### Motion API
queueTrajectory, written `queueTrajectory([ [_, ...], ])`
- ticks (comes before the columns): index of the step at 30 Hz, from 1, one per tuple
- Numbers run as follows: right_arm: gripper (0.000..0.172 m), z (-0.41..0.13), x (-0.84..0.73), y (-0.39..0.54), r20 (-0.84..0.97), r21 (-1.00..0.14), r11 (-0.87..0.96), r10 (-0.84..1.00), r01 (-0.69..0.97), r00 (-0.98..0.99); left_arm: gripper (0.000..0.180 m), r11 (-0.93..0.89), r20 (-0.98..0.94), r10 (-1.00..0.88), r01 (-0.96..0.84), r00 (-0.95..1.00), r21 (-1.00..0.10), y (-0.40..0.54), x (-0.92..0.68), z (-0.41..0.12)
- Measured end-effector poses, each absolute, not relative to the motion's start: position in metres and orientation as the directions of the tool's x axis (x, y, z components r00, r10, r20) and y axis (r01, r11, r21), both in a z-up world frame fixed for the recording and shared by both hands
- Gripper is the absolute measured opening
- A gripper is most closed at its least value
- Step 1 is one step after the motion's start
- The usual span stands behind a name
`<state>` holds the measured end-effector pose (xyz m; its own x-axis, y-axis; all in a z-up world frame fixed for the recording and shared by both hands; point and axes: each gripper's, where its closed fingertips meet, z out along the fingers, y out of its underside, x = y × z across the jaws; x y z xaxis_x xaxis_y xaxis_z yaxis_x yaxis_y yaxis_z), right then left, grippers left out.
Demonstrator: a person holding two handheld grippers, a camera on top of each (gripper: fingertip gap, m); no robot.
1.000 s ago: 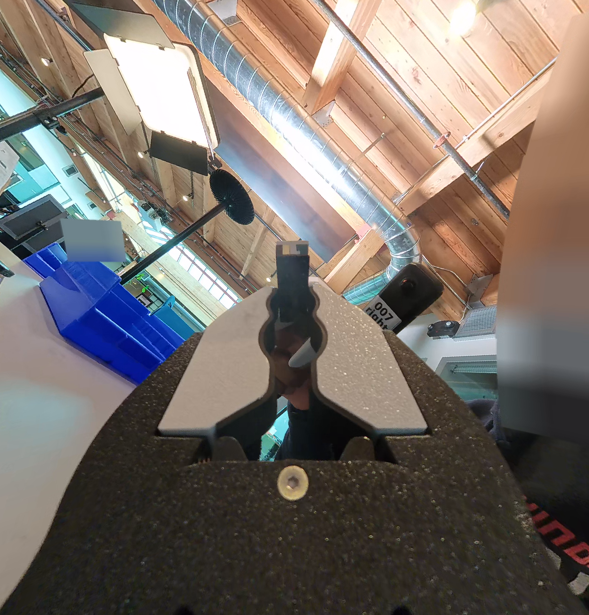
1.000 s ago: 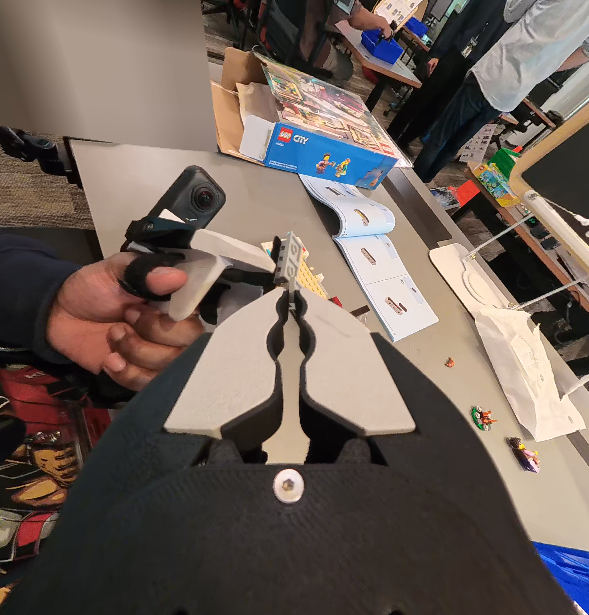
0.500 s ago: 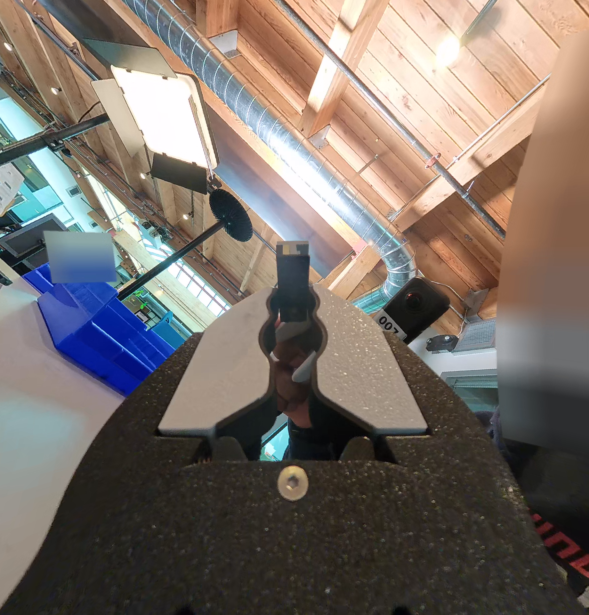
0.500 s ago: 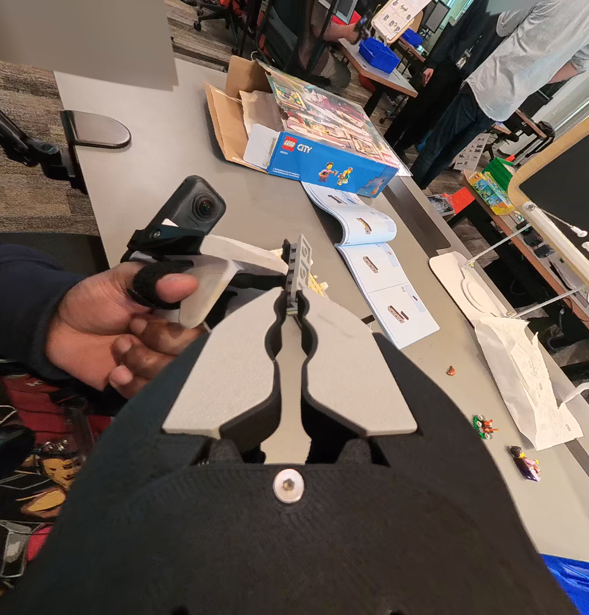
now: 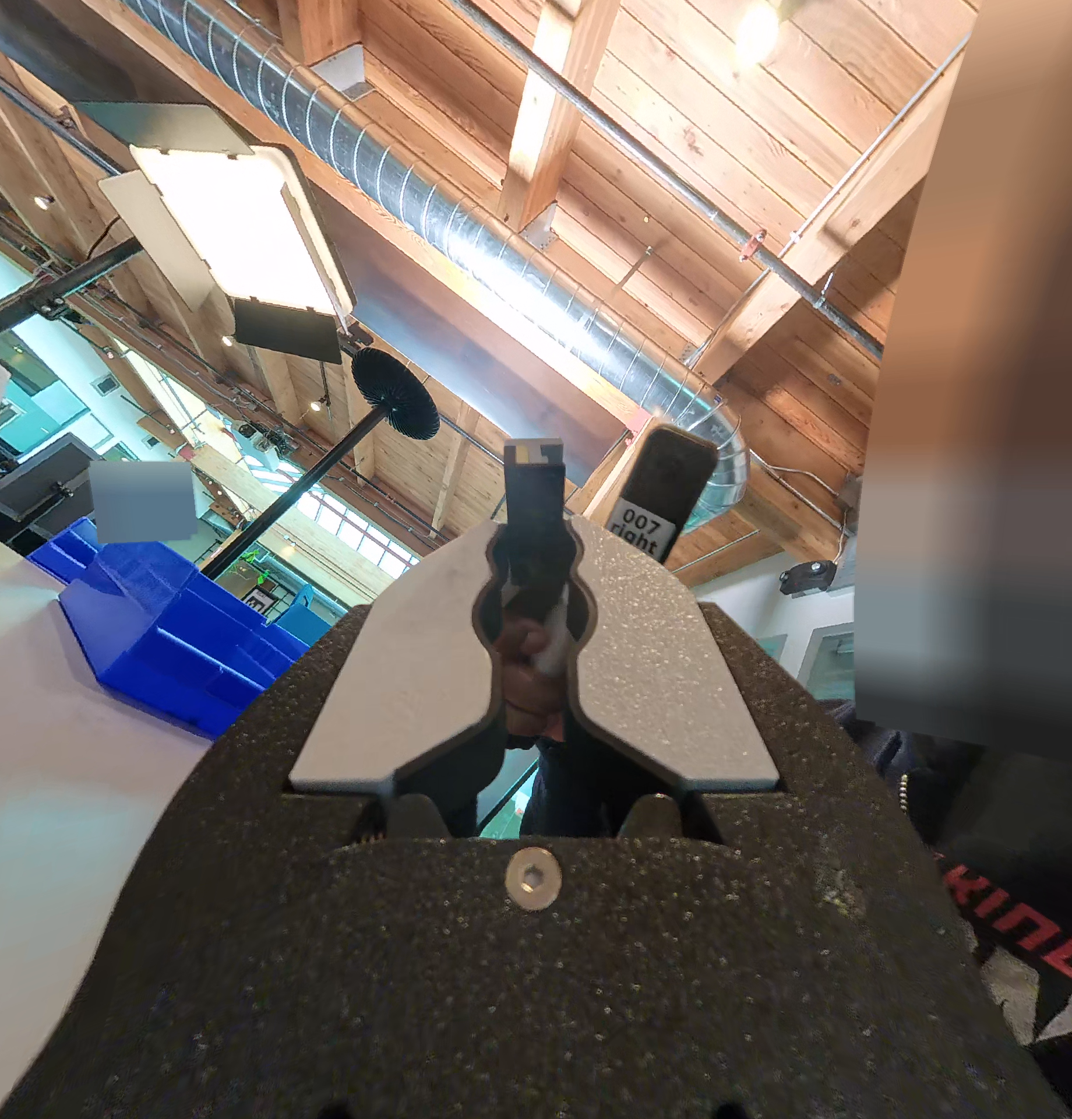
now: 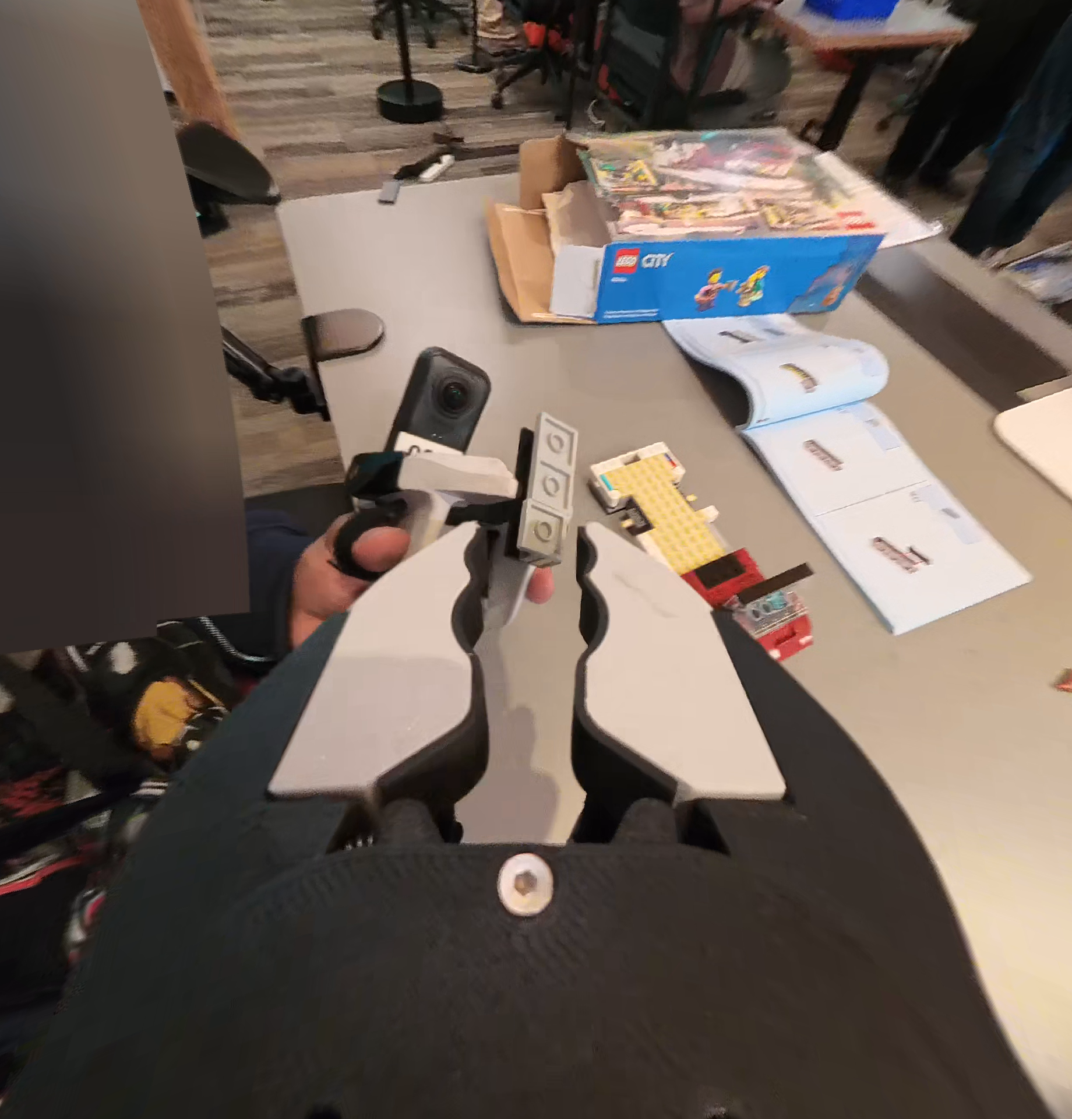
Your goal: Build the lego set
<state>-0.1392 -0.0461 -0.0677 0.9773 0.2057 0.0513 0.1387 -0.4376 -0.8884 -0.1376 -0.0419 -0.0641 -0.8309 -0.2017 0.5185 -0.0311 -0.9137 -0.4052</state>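
My left gripper (image 5: 533, 536) points up at the ceiling and is shut on a small black and grey brick piece (image 5: 533, 484) that sticks out past its fingertips. In the right wrist view the same left gripper (image 6: 503, 493), held by a hand, grips the black part, with a grey three-stud plate (image 6: 549, 490) fixed on its side. My right gripper (image 6: 527, 536) is open, with its fingertips on either side of the plate's lower end and a gap to each pad. The right gripper's camera body (image 5: 660, 490) shows just behind the piece.
A yellow, white and red brick build (image 6: 673, 521) lies on the grey table (image 6: 437, 278). An open instruction booklet (image 6: 854, 460) and a blue toy box (image 6: 721, 266) lie beyond it. A small brown piece (image 6: 1069, 679) lies at the right. A blue bin (image 5: 158, 630) stands on the table. Both grippers' tips are close together, under 4 cm apart.
My right gripper was shut on the grey plate and has now opened and let it go. The piece stays in my left gripper, which has hardly moved.
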Motion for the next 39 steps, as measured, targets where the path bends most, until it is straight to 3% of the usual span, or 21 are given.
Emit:
queueTrajectory([
  [5,0.030,-0.068,-0.142,-0.048,-0.104,-0.858,-0.512,0.261,0.046,0.960,0.016,-0.897,0.490,-0.231,-0.011,-0.840,-0.442,-0.046,-0.141,-0.062],
  [16,0.024,-0.079,-0.145,-0.049,-0.243,-0.801,-0.598,0.273,-0.034,0.931,0.017,-0.886,0.458,-0.229,-0.011,-0.859,-0.464,-0.052,-0.144,-0.062],
  [20,0.018,-0.082,-0.145,-0.050,-0.277,-0.780,-0.623,0.266,-0.054,0.923,0.016,-0.881,0.472,-0.234,-0.020,-0.850,-0.473,-0.052,-0.141,-0.065],
  [39,0.018,-0.083,-0.147,-0.050,-0.341,-0.775,-0.626,0.302,-0.085,0.890,0.017,-0.884,0.474,-0.138,-0.108,-0.870,-0.456,-0.054,-0.144,-0.064],
])
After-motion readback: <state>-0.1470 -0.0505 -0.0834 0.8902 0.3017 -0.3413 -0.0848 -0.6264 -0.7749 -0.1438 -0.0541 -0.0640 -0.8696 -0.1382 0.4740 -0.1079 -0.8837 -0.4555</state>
